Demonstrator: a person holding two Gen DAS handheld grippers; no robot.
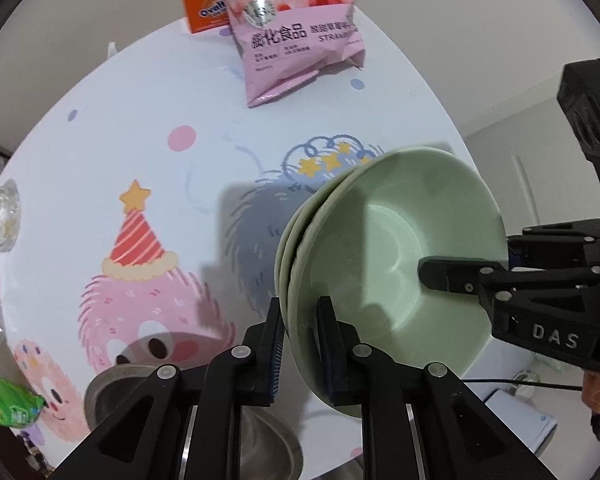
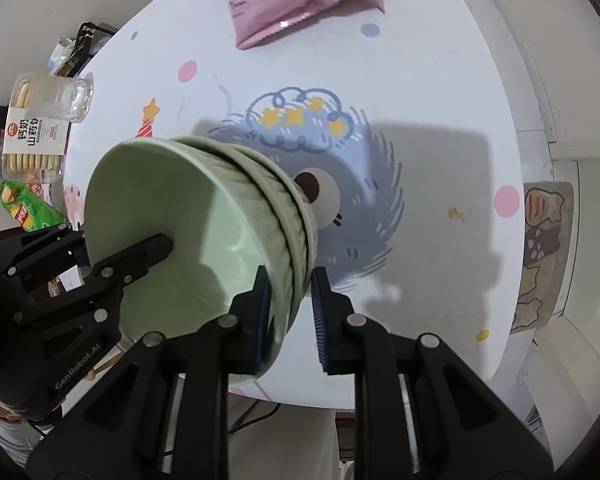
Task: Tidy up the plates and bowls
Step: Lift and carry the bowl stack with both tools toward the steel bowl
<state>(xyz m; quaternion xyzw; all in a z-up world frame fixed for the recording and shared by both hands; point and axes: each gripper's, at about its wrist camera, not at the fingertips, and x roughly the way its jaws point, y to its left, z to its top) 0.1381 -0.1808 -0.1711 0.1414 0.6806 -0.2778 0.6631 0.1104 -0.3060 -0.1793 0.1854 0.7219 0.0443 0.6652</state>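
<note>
Both grippers' fingers (image 1: 278, 344) (image 2: 260, 316) pinch stacked green bowls (image 1: 392, 264) above the cartoon-printed table (image 1: 100, 168).

bowls (image 1: 384, 248): pale green | table (image 1: 100, 152): white, cartoon monsters, pastel dots | snack bag (image 1: 296, 28): pink | box (image 1: 204, 4): orange
</note>
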